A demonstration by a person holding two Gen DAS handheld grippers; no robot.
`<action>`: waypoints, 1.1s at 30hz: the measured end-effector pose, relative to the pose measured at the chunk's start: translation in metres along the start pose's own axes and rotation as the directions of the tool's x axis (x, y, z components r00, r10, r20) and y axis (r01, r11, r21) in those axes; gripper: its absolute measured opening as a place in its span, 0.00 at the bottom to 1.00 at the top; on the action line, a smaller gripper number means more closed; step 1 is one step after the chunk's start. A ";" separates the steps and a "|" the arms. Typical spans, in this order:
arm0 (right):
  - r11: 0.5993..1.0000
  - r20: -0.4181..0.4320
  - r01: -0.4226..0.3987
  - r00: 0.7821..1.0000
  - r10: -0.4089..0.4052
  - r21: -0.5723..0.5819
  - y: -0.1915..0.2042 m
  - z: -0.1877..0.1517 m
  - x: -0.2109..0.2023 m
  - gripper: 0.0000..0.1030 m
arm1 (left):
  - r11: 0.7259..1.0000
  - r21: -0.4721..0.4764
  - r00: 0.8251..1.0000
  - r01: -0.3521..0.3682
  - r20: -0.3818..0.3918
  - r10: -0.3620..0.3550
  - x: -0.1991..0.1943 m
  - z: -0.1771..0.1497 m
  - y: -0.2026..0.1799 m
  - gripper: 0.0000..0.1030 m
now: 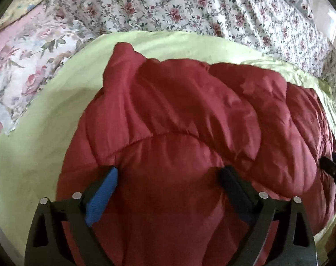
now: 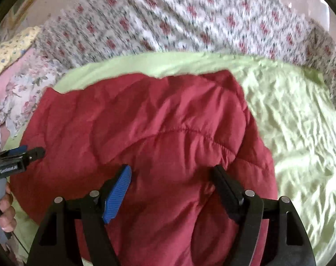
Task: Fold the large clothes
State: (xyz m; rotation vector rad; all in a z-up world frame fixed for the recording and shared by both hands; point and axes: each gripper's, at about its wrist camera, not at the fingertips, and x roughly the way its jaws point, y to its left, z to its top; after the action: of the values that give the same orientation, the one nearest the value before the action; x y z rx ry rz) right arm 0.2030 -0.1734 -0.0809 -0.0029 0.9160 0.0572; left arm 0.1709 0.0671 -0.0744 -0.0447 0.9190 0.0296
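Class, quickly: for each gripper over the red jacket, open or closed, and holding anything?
Left gripper: open, fingers spread over the red quilted jacket, gripping nothing.
Right gripper: open, fingers apart above the same jacket, holding nothing.

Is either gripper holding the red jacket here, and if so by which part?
Neither: the left gripper and right gripper stand open over the red jacket, pads not pinching it.
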 end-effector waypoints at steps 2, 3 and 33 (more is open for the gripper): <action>1.000 0.001 0.000 1.000 0.000 0.012 -0.005 0.002 0.009 0.78 | 1.000 0.008 1.000 -0.012 -0.006 0.012 0.005 0.002 -0.002 0.94; 1.000 0.001 -0.005 1.000 0.005 0.024 -0.007 0.002 0.011 0.79 | 1.000 0.013 1.000 -0.017 -0.006 0.017 0.006 0.002 -0.004 0.94; 1.000 0.085 0.022 0.996 -0.021 -0.005 0.020 -0.025 -0.050 0.78 | 0.998 0.056 1.000 0.005 -0.001 -0.005 -0.017 -0.030 -0.011 0.91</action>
State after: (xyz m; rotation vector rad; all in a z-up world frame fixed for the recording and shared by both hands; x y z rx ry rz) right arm 0.1520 -0.1566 -0.0559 -0.0163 0.8308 0.0398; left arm 0.1376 0.0549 -0.0792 0.0050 0.9202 -0.0009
